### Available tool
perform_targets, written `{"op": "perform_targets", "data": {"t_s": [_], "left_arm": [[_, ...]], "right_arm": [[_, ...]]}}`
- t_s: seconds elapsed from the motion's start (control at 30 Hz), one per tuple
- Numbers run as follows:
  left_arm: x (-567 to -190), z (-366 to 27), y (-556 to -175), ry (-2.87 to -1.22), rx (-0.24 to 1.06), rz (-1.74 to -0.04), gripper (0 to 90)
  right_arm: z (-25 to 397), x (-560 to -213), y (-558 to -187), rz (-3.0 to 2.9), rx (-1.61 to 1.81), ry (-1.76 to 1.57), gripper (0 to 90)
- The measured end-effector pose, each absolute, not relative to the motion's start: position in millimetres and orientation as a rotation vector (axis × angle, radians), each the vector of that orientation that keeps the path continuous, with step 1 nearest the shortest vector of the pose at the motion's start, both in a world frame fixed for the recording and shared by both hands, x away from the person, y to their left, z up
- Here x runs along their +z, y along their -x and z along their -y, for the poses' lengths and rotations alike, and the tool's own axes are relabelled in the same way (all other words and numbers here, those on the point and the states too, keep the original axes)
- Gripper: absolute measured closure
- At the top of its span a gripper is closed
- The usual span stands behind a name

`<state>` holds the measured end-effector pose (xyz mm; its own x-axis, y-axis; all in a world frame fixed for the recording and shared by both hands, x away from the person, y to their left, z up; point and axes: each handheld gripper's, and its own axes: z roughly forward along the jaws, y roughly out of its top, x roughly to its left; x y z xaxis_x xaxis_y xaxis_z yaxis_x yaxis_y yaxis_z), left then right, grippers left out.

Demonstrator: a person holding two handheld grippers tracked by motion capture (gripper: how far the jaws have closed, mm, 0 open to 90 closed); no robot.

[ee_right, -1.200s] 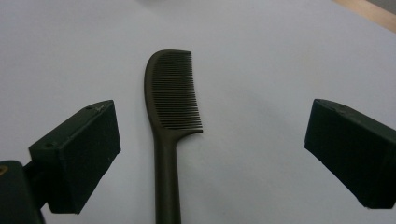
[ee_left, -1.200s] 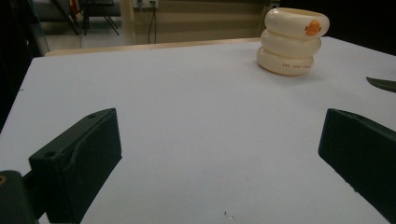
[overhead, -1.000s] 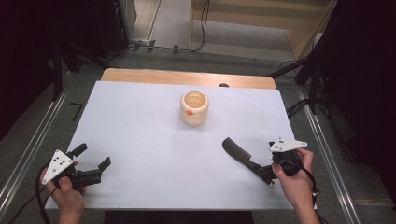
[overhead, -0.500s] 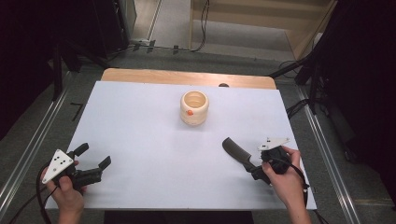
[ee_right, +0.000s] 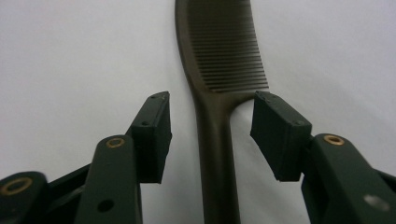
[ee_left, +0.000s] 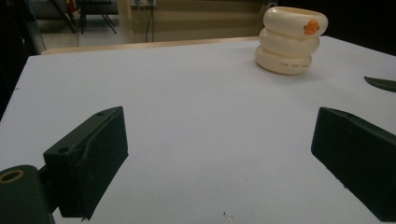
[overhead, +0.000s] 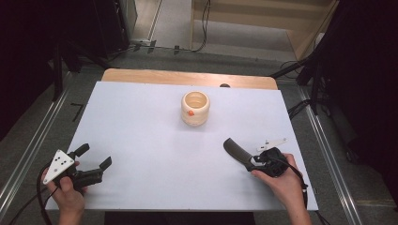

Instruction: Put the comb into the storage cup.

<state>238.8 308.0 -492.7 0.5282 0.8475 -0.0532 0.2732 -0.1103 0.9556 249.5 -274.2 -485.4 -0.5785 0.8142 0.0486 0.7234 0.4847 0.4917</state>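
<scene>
A dark brown comb (overhead: 234, 149) lies flat on the white table (overhead: 155, 140) at the right front, its teeth end toward the table's middle. In the right gripper view the comb (ee_right: 224, 51) runs up between the jaws. My right gripper (overhead: 254, 163) (ee_right: 211, 108) is open and straddles the handle just below the teeth, a gap on each side. A cream cup (overhead: 195, 108) of stacked rings with an orange mark stands at the middle back. At the front left, my left gripper (overhead: 95, 155) (ee_left: 217, 140) is open over bare table and faces the cup (ee_left: 290, 41).
A wooden strip (overhead: 187, 77) borders the table's far edge, with a small dark spot on it behind the cup. Metal rails (overhead: 28, 154) run along both sides on the floor. The comb's tip (ee_left: 380, 83) shows at the right in the left gripper view.
My right gripper has dropped down and forward over the comb's handle, so its jaws now stand on either side of it. The left gripper, the cup and the comb have stayed put.
</scene>
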Motion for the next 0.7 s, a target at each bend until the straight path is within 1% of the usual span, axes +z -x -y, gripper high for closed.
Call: {"op": "perform_targets", "data": {"t_s": [0.13,0.2,0.37,0.47,0.5,0.7], "left_arm": [[-492.7,-308.0,-238.7,-1.656,0.646,-0.965,3.8],[-492.7,-308.1,-238.6,-1.656,0.646,-0.965,3.8],[-492.7,-308.0,-238.6,-1.657,0.647,-0.962,3.8],[-492.7,-308.0,-238.6,-1.656,0.646,-0.965,3.8],[-492.7,-308.0,-238.7,-1.656,0.645,-0.964,3.8],[-492.6,-308.0,-238.7,-1.657,0.644,-0.964,3.8]], "right_arm": [[274.6,-489.1,-249.3,-2.542,0.657,-1.345,54.2],[274.9,-490.3,-249.4,-2.545,0.645,-1.356,58.5],[273.6,-495.1,-250.0,-2.559,0.614,-1.353,64.6],[274.1,-495.2,-250.0,-2.557,0.622,-1.356,65.7],[274.8,-495.7,-250.4,-2.557,0.632,-1.348,68.0],[277.4,-497.0,-249.7,-2.553,0.657,-1.336,69.3]]}}
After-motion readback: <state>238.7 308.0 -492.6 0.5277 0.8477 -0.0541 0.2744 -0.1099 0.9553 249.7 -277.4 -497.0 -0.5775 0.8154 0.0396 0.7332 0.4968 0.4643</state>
